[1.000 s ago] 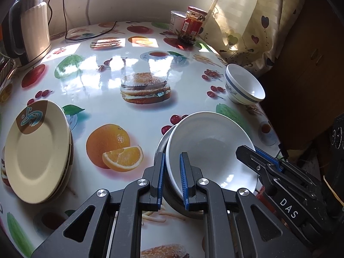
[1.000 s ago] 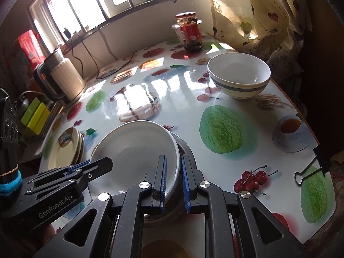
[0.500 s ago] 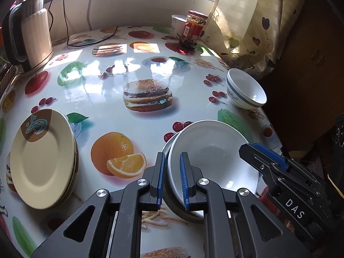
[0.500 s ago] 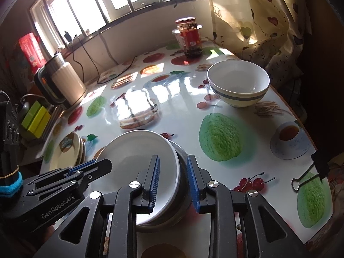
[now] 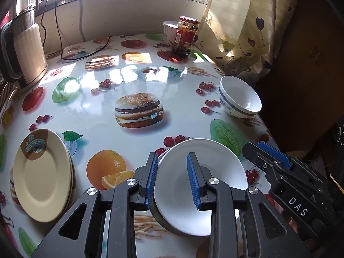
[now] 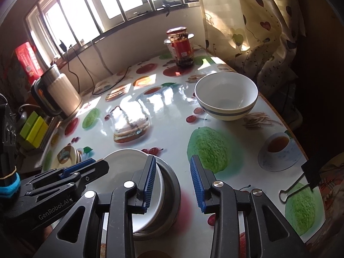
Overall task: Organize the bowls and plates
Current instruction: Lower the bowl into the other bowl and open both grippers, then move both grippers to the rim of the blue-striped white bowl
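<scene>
A white shallow bowl [image 5: 206, 193] sits nested in a grey metal bowl [image 6: 169, 193] at the table's near edge; it also shows in the right wrist view [image 6: 129, 161]. My left gripper [image 5: 173, 179] is open, its jaws astride the white bowl's left rim without touching it. My right gripper [image 6: 173, 182] is open above the metal bowl's right rim. A white bowl with a blue stripe [image 5: 239, 96] stands apart at the far right, also in the right wrist view [image 6: 225, 96]. A stack of cream plates [image 5: 42, 175] lies at the left.
A kettle [image 5: 23, 49] stands at the far left. A red-lidded jar [image 5: 186, 36] and a white cup [image 5: 168, 31] stand at the back. A power cord [image 5: 86, 51] lies on the printed tablecloth. A curtain [image 5: 247, 25] hangs right. A binder clip [image 6: 298, 185] sticks out at the right edge.
Both grippers have opened and let go of the stacked bowls' rims. Both have pulled back and risen a little. The bowls rest on the table.
</scene>
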